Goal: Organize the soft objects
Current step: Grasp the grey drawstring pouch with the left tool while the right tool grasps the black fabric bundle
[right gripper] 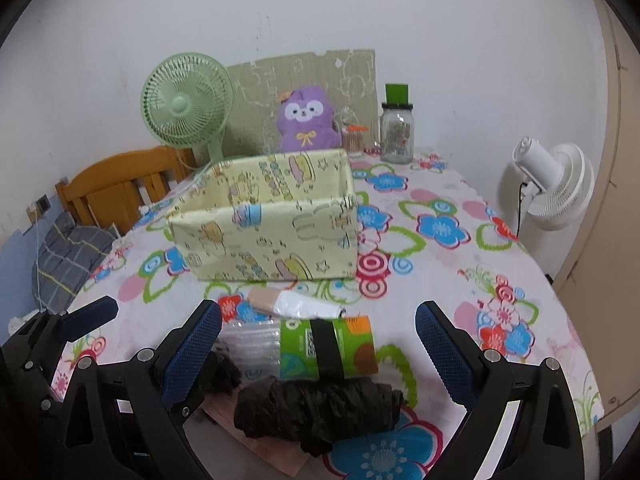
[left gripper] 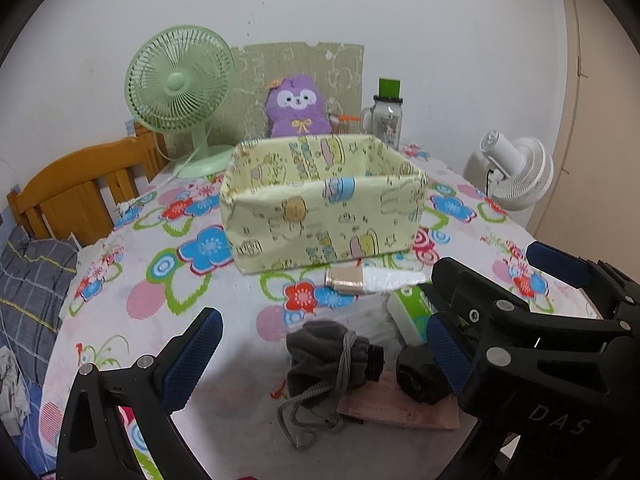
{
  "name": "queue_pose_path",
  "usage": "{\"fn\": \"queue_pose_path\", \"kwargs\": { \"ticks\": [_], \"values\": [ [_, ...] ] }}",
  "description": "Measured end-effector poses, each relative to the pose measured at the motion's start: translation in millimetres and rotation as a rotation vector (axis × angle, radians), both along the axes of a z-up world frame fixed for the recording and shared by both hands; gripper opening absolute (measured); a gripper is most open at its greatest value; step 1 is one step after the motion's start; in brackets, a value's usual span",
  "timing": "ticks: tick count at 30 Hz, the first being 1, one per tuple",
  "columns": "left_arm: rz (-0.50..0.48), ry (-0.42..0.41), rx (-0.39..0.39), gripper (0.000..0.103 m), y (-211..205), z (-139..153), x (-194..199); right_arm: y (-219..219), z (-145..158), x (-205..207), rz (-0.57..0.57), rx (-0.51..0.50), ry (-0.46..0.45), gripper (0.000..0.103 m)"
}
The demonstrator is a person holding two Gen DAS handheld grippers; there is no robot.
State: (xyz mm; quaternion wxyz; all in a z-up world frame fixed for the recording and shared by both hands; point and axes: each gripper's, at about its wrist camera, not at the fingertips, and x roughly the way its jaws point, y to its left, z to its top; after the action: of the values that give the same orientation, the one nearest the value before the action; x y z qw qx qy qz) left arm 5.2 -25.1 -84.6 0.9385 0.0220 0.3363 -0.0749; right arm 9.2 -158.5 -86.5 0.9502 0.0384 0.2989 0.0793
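A pale yellow fabric box (left gripper: 324, 200) with cartoon prints stands open on the flowered table; it also shows in the right wrist view (right gripper: 268, 224). A grey drawstring pouch (left gripper: 324, 360) lies in front of my left gripper (left gripper: 320, 360), which is open around it, not touching. A black crumpled bundle (right gripper: 320, 404) lies between the fingers of my right gripper (right gripper: 320, 356), which is open. A green tissue pack (right gripper: 328, 346) with a black band and a beige-and-white packet (right gripper: 296, 304) lie just beyond. The right gripper (left gripper: 512, 296) also appears in the left wrist view.
A purple plush toy (left gripper: 298, 106), a green desk fan (left gripper: 180, 92) and a glass jar with green lid (left gripper: 388, 116) stand at the table's far edge. A white fan (right gripper: 556, 184) stands off the right side. A wooden chair (left gripper: 80, 192) is at left.
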Motion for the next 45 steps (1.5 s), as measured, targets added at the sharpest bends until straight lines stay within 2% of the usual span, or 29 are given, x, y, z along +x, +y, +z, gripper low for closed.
{"fn": "queue_pose_path", "kwargs": {
  "ticks": [21,26,32,34,37,45],
  "values": [
    [-0.031,0.069,0.001,0.102,-5,-38,9,-7,-40,5,-0.021,0.003,0.115,0.099],
    [-0.02,0.086,0.004,0.095,-2,-44,12,0,-44,5,0.001,-0.001,0.128,0.099],
    [-0.026,0.133,0.011,0.076,-2,-54,17,0,-55,10,-0.01,-0.005,0.177,0.099],
    [-0.03,0.136,0.008,0.075,-3,-56,17,-2,-61,12,-0.021,0.015,0.199,0.1],
    [-0.041,0.126,0.02,0.066,-5,-55,15,-4,-63,11,-0.035,0.02,0.19,0.102],
    [-0.034,0.112,0.046,0.062,-9,-55,11,-5,-67,10,-0.049,0.036,0.182,0.103]
  ]
}}
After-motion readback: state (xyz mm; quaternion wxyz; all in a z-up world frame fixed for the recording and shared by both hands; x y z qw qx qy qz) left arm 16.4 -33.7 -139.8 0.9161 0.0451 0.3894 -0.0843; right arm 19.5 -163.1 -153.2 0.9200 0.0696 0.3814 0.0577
